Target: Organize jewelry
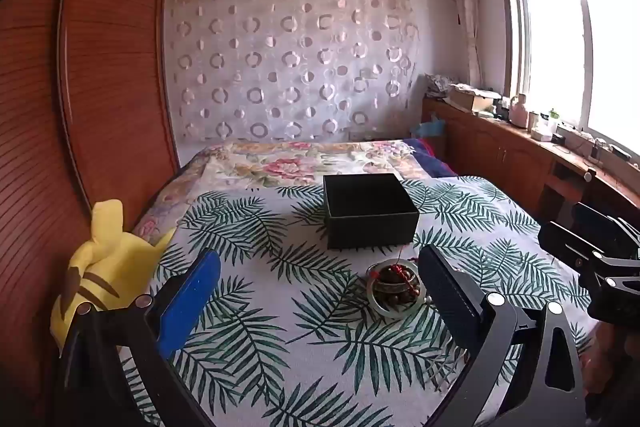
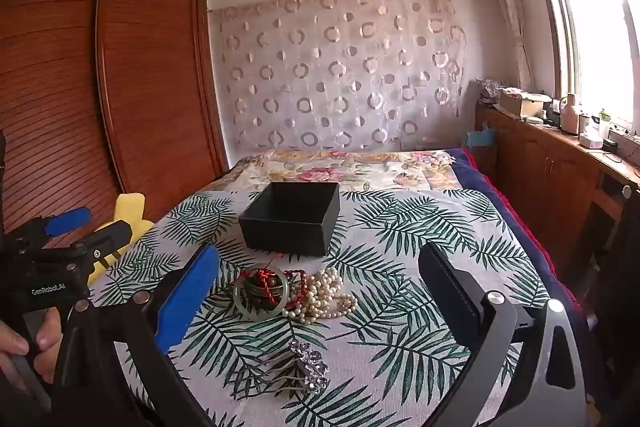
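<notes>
both tongs spread wide, grasping nothing: left tongs (image 1: 320, 291), right tongs (image 2: 320, 287). jewelry heap on bed just in front of black box (image 2: 294, 217): jade bangle (image 2: 260, 293), pearl strand (image 2: 324, 293), silver hair clip (image 2: 310, 367) nearer camera. box lidless, likely ready to receive pieces.

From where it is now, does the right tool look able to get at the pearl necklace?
Probably yes. The right tool is open, and the pearl necklace lies on the cloth between its fingers with nothing in front of it; only the green bangle crowds its left side.
</notes>
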### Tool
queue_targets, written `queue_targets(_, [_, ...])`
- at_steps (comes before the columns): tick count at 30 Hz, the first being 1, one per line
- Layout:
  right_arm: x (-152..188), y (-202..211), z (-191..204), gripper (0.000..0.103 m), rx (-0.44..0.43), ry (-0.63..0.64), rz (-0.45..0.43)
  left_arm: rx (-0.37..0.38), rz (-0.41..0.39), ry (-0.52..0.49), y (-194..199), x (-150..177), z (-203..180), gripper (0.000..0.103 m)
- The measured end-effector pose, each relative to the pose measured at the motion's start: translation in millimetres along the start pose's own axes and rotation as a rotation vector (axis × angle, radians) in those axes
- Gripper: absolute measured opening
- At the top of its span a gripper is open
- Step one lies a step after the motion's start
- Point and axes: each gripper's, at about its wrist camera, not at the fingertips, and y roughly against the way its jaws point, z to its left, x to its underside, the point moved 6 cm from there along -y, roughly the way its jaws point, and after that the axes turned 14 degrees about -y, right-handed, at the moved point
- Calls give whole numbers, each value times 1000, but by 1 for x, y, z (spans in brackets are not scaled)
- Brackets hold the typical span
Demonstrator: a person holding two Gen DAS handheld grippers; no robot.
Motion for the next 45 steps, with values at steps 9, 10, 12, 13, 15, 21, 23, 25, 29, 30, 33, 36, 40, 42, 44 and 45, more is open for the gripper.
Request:
queue_targets(9, [1, -1, 0, 101, -1, 1, 0, 0, 1, -1, 0, 0, 0, 96])
queue_targets(10, [0, -1, 0, 101, -1, 1, -2, 0, 1, -1, 0, 0, 0, 96])
queue_targets(12, [1, -1, 0, 101, -1, -1, 0, 3, -2, 0, 0, 0, 0, 96])
queue_targets(13, [1, -1, 0, 101, -1, -1, -1, 6, -5, 0, 0, 0, 0, 96])
queue_targets(15, [1, 0, 0, 101, -2, -1, -1, 6, -6, -2, 0, -1, -1, 96])
queue_targets(21, [1, 0, 0, 101, -2, -1, -2, 7, -7, -1, 0, -1, -1, 96])
queue_targets(23, [1, -1, 1, 101, -1, -2, -1, 6, -9, 1, 0, -1, -1, 96])
queue_targets(25, [1, -1, 1, 101, -2, -2, 0, 6, -9, 3, 2, -1, -1, 96])
queue_targets(29, [1, -1, 1, 101, -2, -2, -1, 8, -8, 2, 1, -1, -1, 96])
queue_targets(30, [2, -2, 1, 101, -2, -2, 0, 8, -8, 1, 2, -2, -2, 96])
queue_targets(33, [2, -1, 1, 101, -2, -2, -1, 7, -9, 2, 3, -2, -3, 96])
queue_targets(36, [2, -1, 1, 101, -1, -1, -1, 8, -9, 3, 3, -2, -3, 96])
queue_targets(40, [2, -2, 1, 101, -1, -2, -1, 7, -10, 2, 3, -2, -3, 96])
queue_targets(42, [2, -1, 1, 101, -2, -2, -1, 9, -11, 2, 3, -2, -4, 96])
queue_targets(44, [2, -1, 1, 101, -2, -1, -1, 8, -14, 2, 5, -4, -7, 96])
queue_targets(45, [1, -1, 1, 101, -2, -2, -2, 8, -14, 2, 5, -5, -8, 96])
